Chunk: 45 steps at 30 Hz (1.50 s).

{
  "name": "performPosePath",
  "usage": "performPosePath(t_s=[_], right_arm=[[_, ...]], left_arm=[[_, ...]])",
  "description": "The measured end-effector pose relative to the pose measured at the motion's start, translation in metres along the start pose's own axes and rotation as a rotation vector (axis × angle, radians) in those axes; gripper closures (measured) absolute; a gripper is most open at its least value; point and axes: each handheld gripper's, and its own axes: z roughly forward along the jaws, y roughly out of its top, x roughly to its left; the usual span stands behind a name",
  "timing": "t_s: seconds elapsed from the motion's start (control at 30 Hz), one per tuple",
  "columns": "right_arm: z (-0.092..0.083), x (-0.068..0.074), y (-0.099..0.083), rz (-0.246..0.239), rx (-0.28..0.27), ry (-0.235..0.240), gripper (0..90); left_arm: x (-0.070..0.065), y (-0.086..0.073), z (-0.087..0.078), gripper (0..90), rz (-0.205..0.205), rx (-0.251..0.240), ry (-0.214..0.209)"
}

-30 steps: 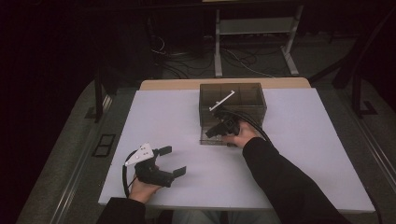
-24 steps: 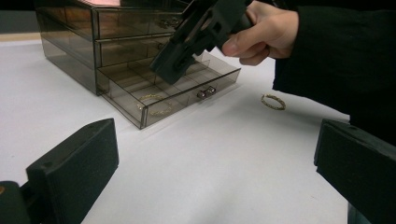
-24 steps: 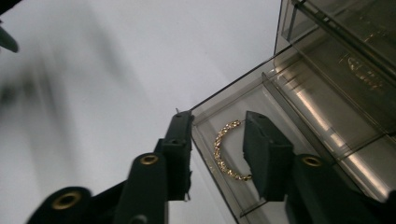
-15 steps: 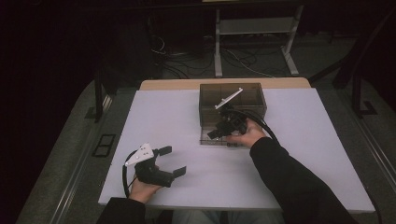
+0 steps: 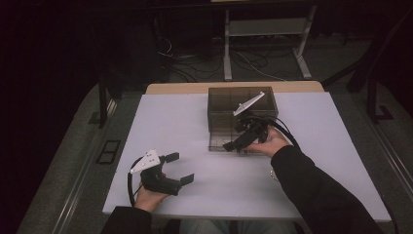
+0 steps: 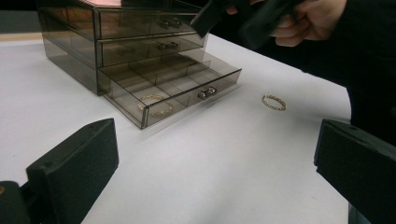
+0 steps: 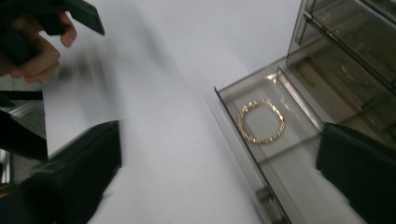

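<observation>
Right gripper view showed the gold chain bracelet lying in the smoky clear plastic drawer, centre right, between the released right gripper's jaws. Since the earlier frame those jaws had just been opening, empty, and lifted; the left gripper was spread, lower left.

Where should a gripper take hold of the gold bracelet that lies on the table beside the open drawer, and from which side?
The gold bracelet lies flat on the white table, apart from the open drawer. Probably best: come straight down from above and pinch one side of the thin chain, one jaw inside the loop and one outside. It is too low to grasp from the side.
</observation>
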Motion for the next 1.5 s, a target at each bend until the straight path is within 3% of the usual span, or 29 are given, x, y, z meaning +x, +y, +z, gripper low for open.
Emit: performPosePath(t_s=[0.77,1.5], right_arm=[[-0.037,0.010,-0.044,0.010,-0.071,-0.013,0.1],[-0.044,0.009,-0.084,0.045,-0.076,-0.012,0.2]], left_arm=[[-0.001,0.000,0.000,0.0,-0.001,-0.004,0.006],[-0.001,0.000,-0.001,0.0,-0.001,-0.010,0.014]])
